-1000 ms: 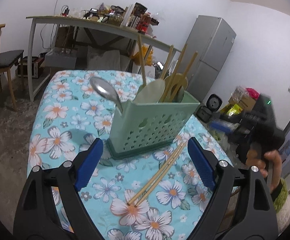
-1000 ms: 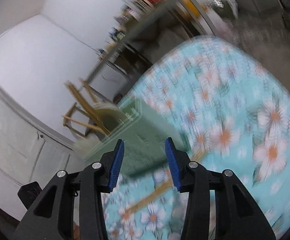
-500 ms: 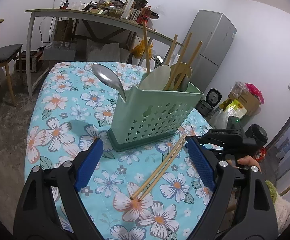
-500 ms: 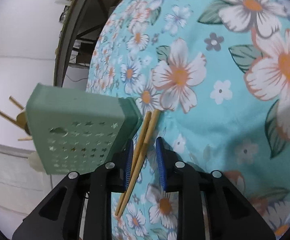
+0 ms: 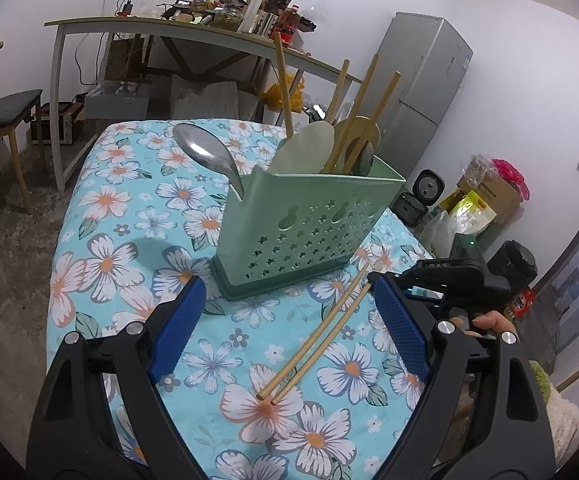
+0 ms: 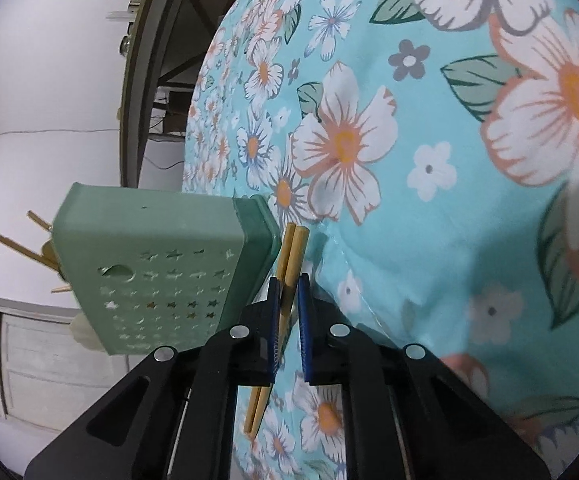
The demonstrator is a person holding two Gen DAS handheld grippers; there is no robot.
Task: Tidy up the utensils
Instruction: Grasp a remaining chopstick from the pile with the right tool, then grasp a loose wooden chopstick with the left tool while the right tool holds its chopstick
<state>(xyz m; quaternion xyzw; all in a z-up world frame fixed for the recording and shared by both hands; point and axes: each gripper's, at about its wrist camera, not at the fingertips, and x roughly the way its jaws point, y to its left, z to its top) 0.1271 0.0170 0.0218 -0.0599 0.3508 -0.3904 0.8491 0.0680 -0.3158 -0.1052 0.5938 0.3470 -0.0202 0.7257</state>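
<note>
Right gripper (image 6: 287, 292) pinches the chopsticks (image 6: 289, 256) near one end — likely to lift them into the caddy (image 6: 161, 272); left gripper (image 5: 285, 320) spread, idle

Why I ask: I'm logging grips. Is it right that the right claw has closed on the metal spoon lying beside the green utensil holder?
Not the spoon. The right wrist view shows the right claw closed on the pair of wooden chopsticks lying beside the green utensil holder.

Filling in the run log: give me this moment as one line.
right gripper: shut on chopsticks | chopsticks: on tablecloth beside utensil holder | left gripper: open, empty
</note>
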